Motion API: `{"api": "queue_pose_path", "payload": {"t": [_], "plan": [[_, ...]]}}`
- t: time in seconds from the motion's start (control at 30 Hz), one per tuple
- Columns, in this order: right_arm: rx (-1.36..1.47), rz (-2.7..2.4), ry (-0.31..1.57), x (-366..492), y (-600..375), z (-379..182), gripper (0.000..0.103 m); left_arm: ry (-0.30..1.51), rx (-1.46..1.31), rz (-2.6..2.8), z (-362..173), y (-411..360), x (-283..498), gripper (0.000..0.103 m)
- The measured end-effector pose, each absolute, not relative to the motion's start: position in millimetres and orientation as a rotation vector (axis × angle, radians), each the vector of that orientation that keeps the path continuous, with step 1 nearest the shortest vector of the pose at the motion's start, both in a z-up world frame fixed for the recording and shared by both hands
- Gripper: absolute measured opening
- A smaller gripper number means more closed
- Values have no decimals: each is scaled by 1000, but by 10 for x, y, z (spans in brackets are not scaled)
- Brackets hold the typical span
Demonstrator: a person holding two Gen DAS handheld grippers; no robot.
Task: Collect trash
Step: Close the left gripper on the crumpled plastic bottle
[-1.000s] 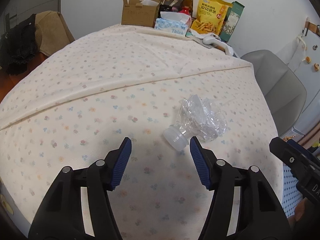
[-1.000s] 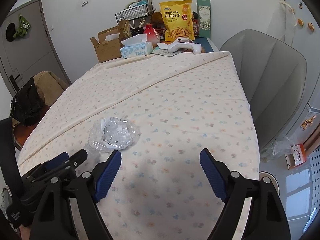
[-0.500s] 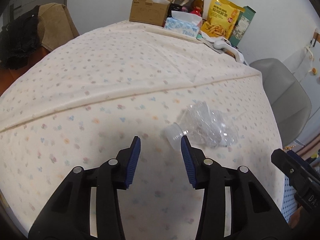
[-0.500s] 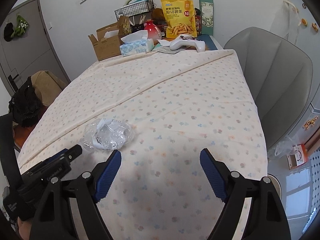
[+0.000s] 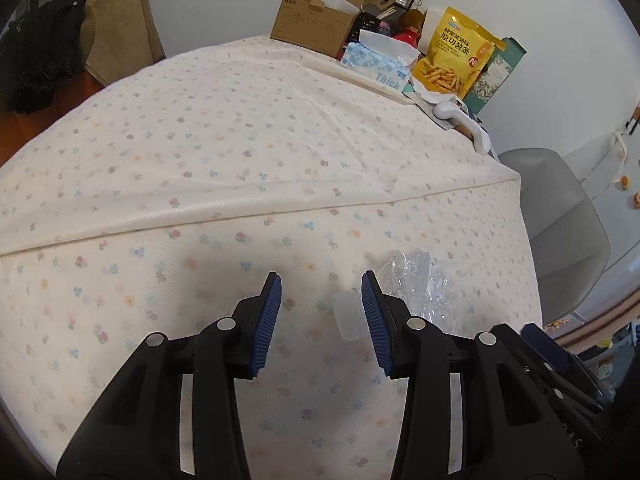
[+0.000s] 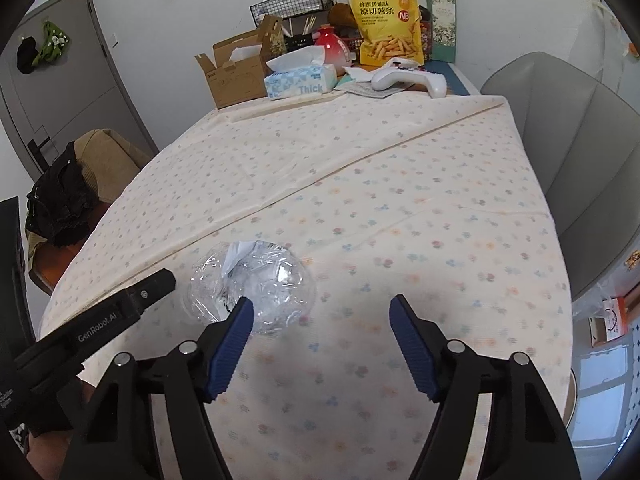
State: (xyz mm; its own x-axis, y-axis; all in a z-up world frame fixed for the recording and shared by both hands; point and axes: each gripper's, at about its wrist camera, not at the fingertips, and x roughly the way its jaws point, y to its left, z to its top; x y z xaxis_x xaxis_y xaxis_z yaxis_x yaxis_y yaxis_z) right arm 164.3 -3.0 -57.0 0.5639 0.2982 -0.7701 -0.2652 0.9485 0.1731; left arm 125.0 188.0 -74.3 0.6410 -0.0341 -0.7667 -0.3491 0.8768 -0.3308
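Observation:
A crushed clear plastic bottle (image 5: pixel 416 284) lies on the flowered tablecloth (image 5: pixel 240 152). Its white cap end (image 5: pixel 348 316) sits between my left fingers, close to the right one. My left gripper (image 5: pixel 320 320) is open, partly narrowed, low over the cloth. In the right wrist view the bottle (image 6: pixel 260 284) lies just ahead of my left finger, with the left gripper's body (image 6: pixel 100 324) beside it. My right gripper (image 6: pixel 320 344) is wide open and empty over the cloth, to the right of the bottle.
At the table's far end stand a cardboard box (image 5: pixel 316 28), a tissue box (image 5: pixel 376 66), a yellow snack bag (image 5: pixel 456 56), a green carton (image 6: pixel 440 12) and a white game controller (image 6: pixel 408 80). A grey chair (image 6: pixel 568 152) stands at the right edge, a draped chair (image 5: pixel 80 56) on the left.
My left gripper has narrowed from wide open and moved forward, so the bottle's cap now lies between its fingers. The right gripper has come closer to the bottle.

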Motion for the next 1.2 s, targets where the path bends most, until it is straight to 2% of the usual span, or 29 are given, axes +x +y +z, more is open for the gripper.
{"api": "queue_pose_path", "payload": {"t": [0.17,0.33,0.53,0.87,0.9,0.97,1.03,1.1,1.13,1.17,1.2], "plan": [[37,353,936,1708,53,-642,62,873,-510,161,-819,1861,1311,41],[46,364,964,1815,96,-724,54,868,-544,145,-847,1897,1375,28],[63,381,979,1953,137,-775,51,878,-536,126,-863,1874,1494,13],[106,402,1004,2090,152,-905,50,895,-542,139,-947,1849,1599,12],[116,407,1002,2086,146,-910,47,893,-545,140,-953,1850,1602,12],[121,440,992,2056,176,-903,34,892,-549,143,-954,1856,1593,12],[86,437,979,2008,233,-877,30,887,-551,140,-948,1842,1592,5],[79,444,979,1981,247,-872,28,879,-544,136,-925,1835,1576,2],[74,442,981,1972,246,-871,20,873,-542,136,-907,1838,1566,1],[77,448,984,1962,243,-876,19,869,-544,132,-895,1844,1559,1],[75,445,979,1949,241,-871,10,865,-541,128,-879,1846,1552,1]]}}
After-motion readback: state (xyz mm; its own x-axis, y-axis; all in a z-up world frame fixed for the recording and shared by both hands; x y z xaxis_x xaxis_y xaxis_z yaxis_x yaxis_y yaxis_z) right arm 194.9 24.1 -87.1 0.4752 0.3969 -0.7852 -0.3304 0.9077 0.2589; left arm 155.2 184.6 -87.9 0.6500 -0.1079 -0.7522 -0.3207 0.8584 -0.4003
